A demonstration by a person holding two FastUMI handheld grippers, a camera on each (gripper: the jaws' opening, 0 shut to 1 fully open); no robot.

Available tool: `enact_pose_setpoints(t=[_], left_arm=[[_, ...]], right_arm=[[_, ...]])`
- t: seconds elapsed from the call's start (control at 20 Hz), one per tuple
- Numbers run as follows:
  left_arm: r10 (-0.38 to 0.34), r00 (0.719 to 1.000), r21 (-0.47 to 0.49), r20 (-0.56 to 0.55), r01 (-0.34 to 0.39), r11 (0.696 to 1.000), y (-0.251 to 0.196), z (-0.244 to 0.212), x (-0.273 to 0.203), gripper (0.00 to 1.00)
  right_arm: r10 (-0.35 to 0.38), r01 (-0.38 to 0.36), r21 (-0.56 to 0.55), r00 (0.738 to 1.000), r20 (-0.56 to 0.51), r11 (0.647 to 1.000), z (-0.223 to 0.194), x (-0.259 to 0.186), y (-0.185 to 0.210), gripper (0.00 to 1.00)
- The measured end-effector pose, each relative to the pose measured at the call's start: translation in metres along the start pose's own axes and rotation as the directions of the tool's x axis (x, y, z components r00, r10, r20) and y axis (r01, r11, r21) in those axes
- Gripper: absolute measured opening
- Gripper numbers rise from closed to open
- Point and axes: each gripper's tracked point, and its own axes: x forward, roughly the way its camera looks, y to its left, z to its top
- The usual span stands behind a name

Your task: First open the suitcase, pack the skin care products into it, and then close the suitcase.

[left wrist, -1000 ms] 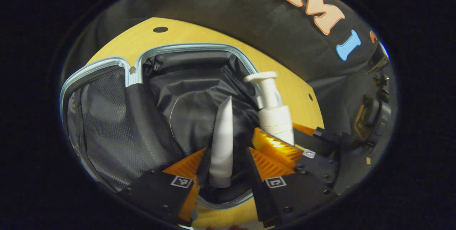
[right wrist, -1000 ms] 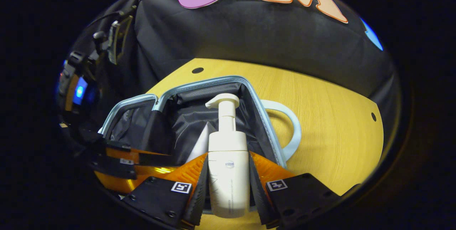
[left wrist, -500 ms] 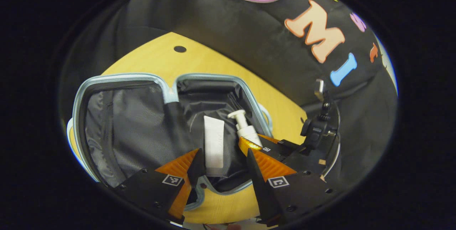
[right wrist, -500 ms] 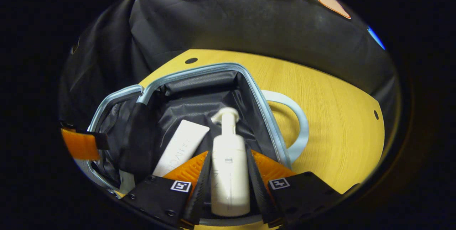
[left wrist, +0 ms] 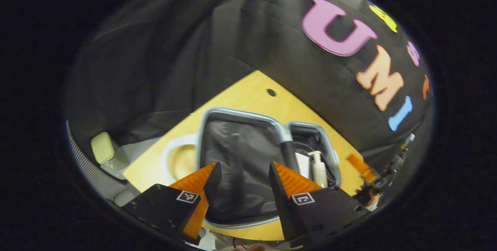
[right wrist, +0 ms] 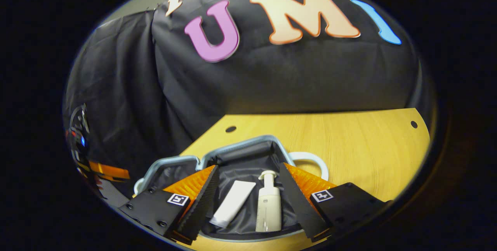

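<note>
Your right gripper (right wrist: 248, 189) hangs open, nothing between its fingers; past them the tube (right wrist: 233, 203) and pump bottle (right wrist: 268, 208) lie side by side in the open suitcase (right wrist: 248, 146), tube to the bottle's left. Your left gripper (left wrist: 242, 177) is open too, over the suitcase's mesh half, with both products in the other half beyond its right finger. The suitcase lies on the table (right wrist: 357, 142).

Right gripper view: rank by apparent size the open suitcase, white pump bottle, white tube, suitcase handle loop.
1. Open black-lined suitcase with pale blue rim
2. White pump bottle and flat white tube, lying side by side inside: too alike to rank
3. White handle loop, partly hidden by a finger, so unsure
</note>
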Motion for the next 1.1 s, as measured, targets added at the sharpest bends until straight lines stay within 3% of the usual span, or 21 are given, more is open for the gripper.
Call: enact_pose_setpoints(t=[0.25,0.3,0.35,0.5,0.6,0.65,0.7,0.8,0.9,1.1], left_arm=[[0.147,0.989,-0.12,0.005,-0.146,0.982,0.079,-0.005,-0.013,0.71],[0.156,0.988,-0.142,-0.007,-0.156,0.978,0.087,-0.009,-0.01,0.71],[0.152,0.988,-0.169,-0.019,-0.153,0.974,0.092,-0.013,-0.004,0.71],[0.096,0.993,-0.28,-0.068,-0.111,0.954,0.096,-0.028,0.017,0.75],[0.052,0.996,-0.363,-0.067,-0.073,0.929,0.094,-0.026,0.029,0.65],[0.031,0.997,-0.396,-0.068,-0.055,0.917,0.093,-0.027,0.035,0.7],[0.01,0.998,-0.429,-0.069,-0.039,0.902,0.093,-0.029,0.043,0.58],[-0.018,0.998,-0.488,-0.058,-0.012,0.873,0.095,-0.029,0.05,0.48],[-0.034,0.998,-0.534,-0.049,0.003,0.845,0.098,-0.031,0.056,0.24],[-0.086,0.996,-0.569,-0.025,0.056,0.82,0.093,-0.029,0.049,0.05]], right_arm=[[-0.06,0.062,-0.011,0.991,0.121,0.998,0.054,-0.09,-0.03,0.98],[-0.085,0.088,-0.02,0.987,0.134,0.996,0.06,-0.108,-0.039,0.94],[-0.108,0.113,-0.032,0.984,0.141,0.993,0.063,-0.124,-0.045,0.98],[-0.187,0.201,-0.068,0.968,0.167,0.977,0.07,-0.167,-0.066,0.98],[-0.237,0.251,-0.072,0.958,0.165,0.965,0.07,-0.19,-0.078,0.98],[-0.247,0.259,-0.06,0.956,0.161,0.964,0.071,-0.199,-0.079,1.0],[-0.254,0.266,-0.052,0.952,0.17,0.963,0.075,-0.207,-0.08,0.98],[-0.269,0.281,-0.046,0.946,0.184,0.959,0.079,-0.218,-0.084,0.98],[-0.284,0.299,-0.057,0.94,0.189,0.953,0.083,-0.226,-0.088,0.98],[-0.29,0.307,-0.071,0.938,0.189,0.949,0.087,-0.227,-0.09,0.98]])
